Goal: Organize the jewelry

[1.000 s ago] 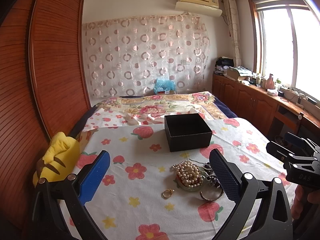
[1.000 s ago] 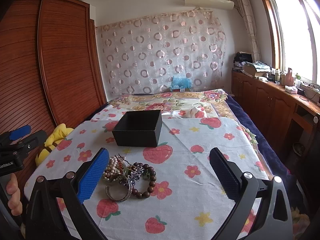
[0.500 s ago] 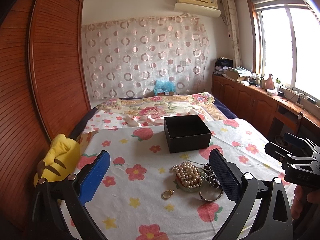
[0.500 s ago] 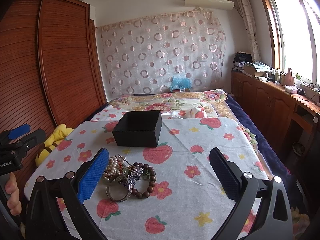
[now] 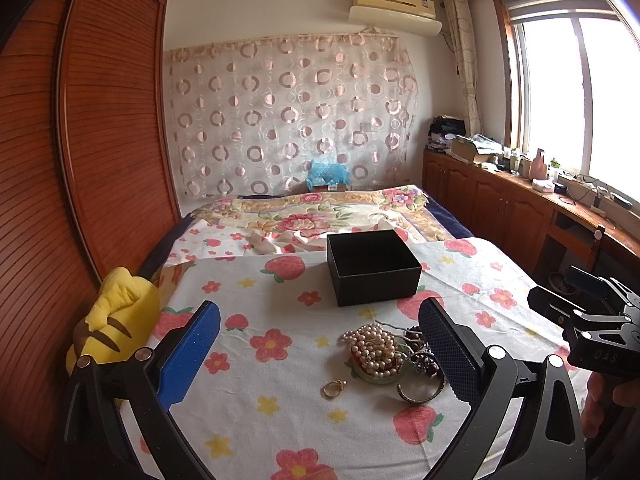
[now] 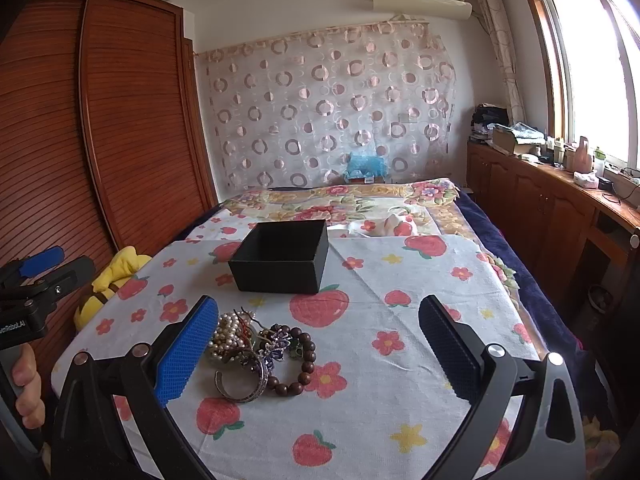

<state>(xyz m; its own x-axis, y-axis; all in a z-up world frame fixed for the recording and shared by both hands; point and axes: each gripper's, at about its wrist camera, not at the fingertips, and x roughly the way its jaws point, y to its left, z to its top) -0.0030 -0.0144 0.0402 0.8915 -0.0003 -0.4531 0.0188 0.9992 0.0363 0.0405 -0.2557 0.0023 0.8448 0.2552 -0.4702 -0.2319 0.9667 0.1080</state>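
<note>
Jewelry [image 5: 386,354] remains heaped on the strawberry-print cloth [image 5: 280,400] just short of the empty black box [image 5: 372,266], unchanged from a second ago, while left gripper [image 5: 320,356] and right gripper [image 6: 318,350] hover spread wide, empty, so sorting is not yet begun.

Bright daylight from an overexposed window [image 5: 576,96] right of both grippers, soft shadows, sharp centre, curved fisheye edges, dark corners.
</note>
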